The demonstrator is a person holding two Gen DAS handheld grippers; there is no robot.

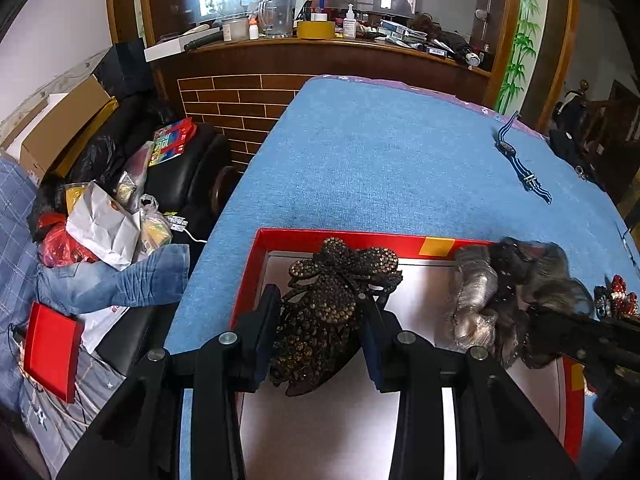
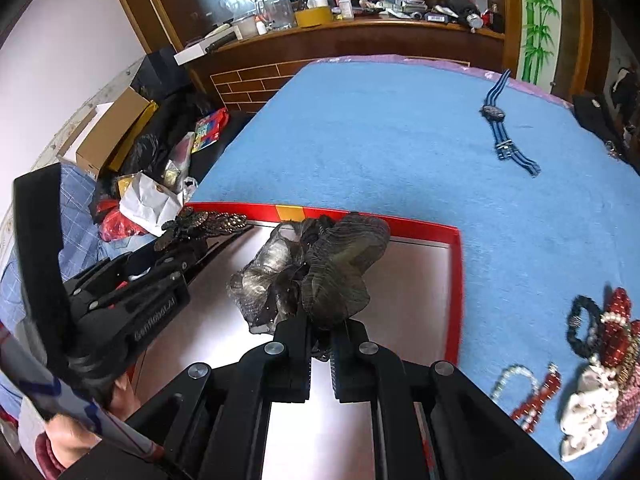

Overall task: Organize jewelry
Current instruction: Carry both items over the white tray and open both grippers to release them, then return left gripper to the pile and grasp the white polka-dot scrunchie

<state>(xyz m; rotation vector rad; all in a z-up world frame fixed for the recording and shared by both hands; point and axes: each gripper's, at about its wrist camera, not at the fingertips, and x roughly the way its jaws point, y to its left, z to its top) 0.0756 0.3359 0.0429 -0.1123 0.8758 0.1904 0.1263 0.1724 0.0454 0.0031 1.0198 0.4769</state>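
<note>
The left tool [image 1: 320, 320] clamps a rhinestone bow clip [image 1: 336, 292] and the right tool [image 2: 320, 336] pinches a grey gauze scrunchie [image 2: 320, 268], both above the red tray [image 2: 456, 280]. Released together, the side-by-side pieces may tangle, and the scrunchie could snag on the right tool's pads.

Hair clip [image 1: 324, 304] left of scrunchie [image 1: 504, 300], both over box [image 1: 360, 237].

The red box [image 1: 400, 236] runs off the bottom of the left view, so its near wall cannot be seen. At the right edge the beaded red clip [image 1: 618, 294] is cut off. The gray scrunchie [image 1: 520, 292] is blurred. At the lower left of the right view, a hand [image 2: 70, 438] is partly hidden.
</note>
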